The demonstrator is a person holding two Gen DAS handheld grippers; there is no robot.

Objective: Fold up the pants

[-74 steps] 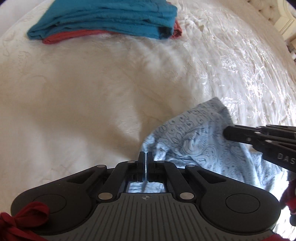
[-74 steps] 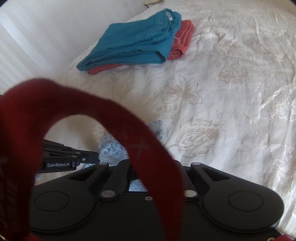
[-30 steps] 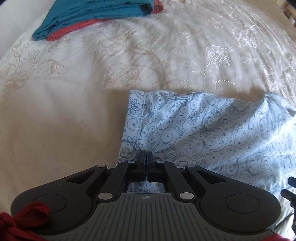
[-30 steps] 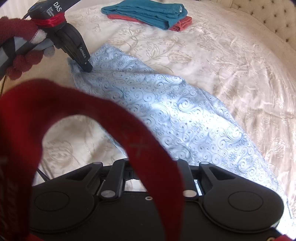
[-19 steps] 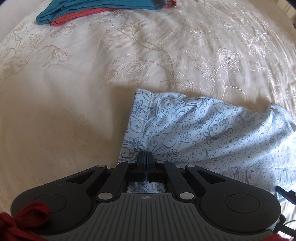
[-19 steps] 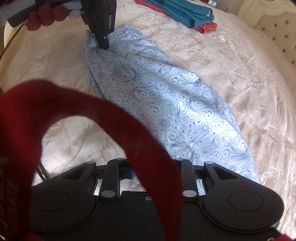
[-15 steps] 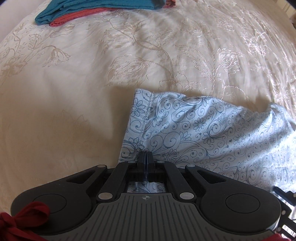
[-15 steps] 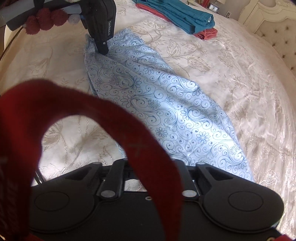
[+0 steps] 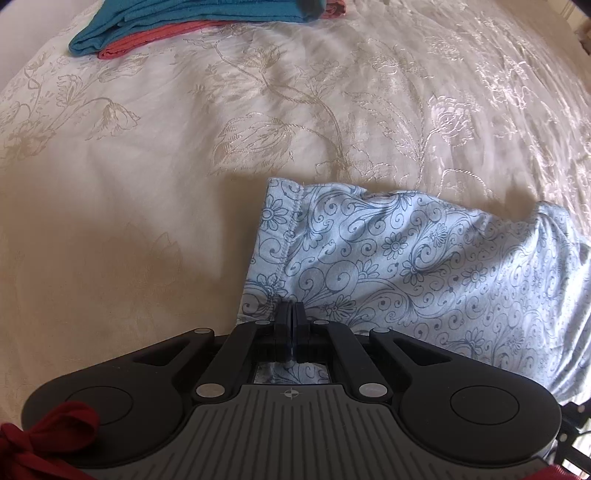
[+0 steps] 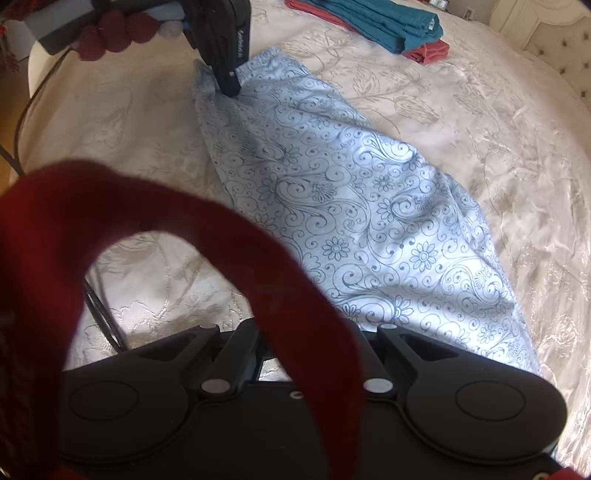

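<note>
Pale-blue patterned pants (image 10: 354, 206) lie stretched along the embroidered bed (image 9: 147, 184), well apart from the folded teal and red stack (image 9: 192, 22). Left tool (image 9: 294, 314) is clamped on the hem end; right tool's (image 10: 295, 354) tips are hidden behind a red strap (image 10: 258, 258), its jaws nearly closed at the opposite end, grip unconfirmed. Judgement: keep both ends taut and level while folding, edges matched.

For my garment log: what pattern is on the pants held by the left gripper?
Light blue pants with darker blue swirls and flowers, clearest in the right wrist view.
</note>
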